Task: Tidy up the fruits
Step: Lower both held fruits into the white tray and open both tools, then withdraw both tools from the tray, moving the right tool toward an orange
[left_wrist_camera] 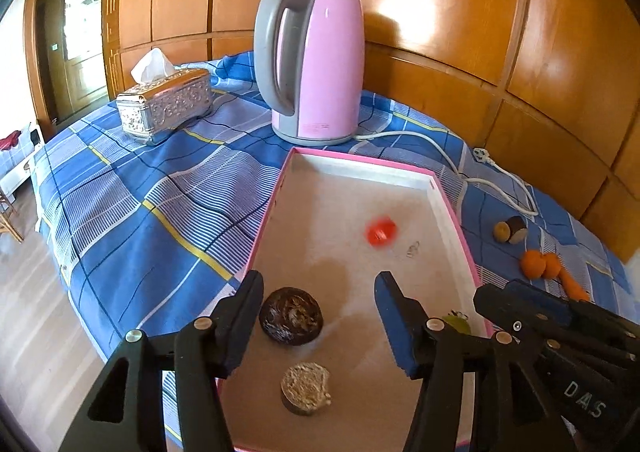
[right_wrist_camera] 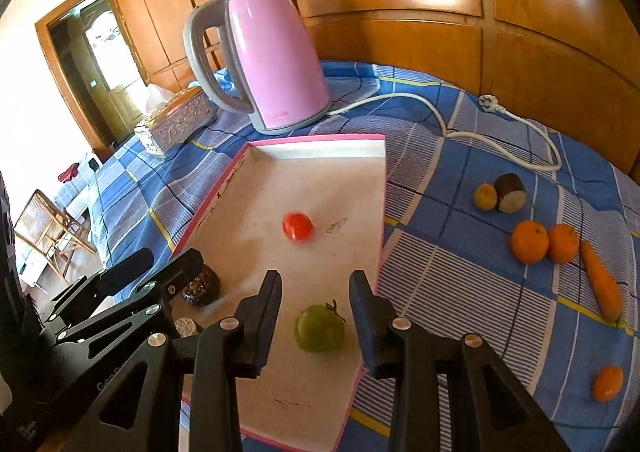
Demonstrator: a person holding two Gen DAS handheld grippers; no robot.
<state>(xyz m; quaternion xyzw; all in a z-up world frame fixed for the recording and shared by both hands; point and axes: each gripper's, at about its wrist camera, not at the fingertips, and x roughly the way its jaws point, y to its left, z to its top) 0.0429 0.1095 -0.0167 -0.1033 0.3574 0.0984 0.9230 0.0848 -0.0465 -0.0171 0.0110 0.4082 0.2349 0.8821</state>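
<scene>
Both grippers hang over the near end of a shallow tray with a pink rim, which lies on a table under a blue checked cloth. The left gripper stands with its jaws apart and nothing pressed between its pads; a dark round fruit sits on the tray floor just beside its left finger, and a cut brown piece lies a little nearer the camera. The right gripper has its jaws narrowly apart with a green fruit resting on the tray between them; the pads do not seem to press it, so it looks set down rather than held. A small red fruit lies farther up the tray and looks blurred in the left view.

Still outside the tray, on the cloth to the right, are two oranges side by side, a carrot just beside them, a small yellow-green fruit touching a dark cut piece, and one more orange fruit near the edge. A pink kettle and a tissue box stand behind the tray.

The step in hand appears to be letting go. To do it well, each gripper should widen enough to clear its fruit, then lift straight away so no finger nudges a round fruit into rolling, before the right one reaches for the oranges
</scene>
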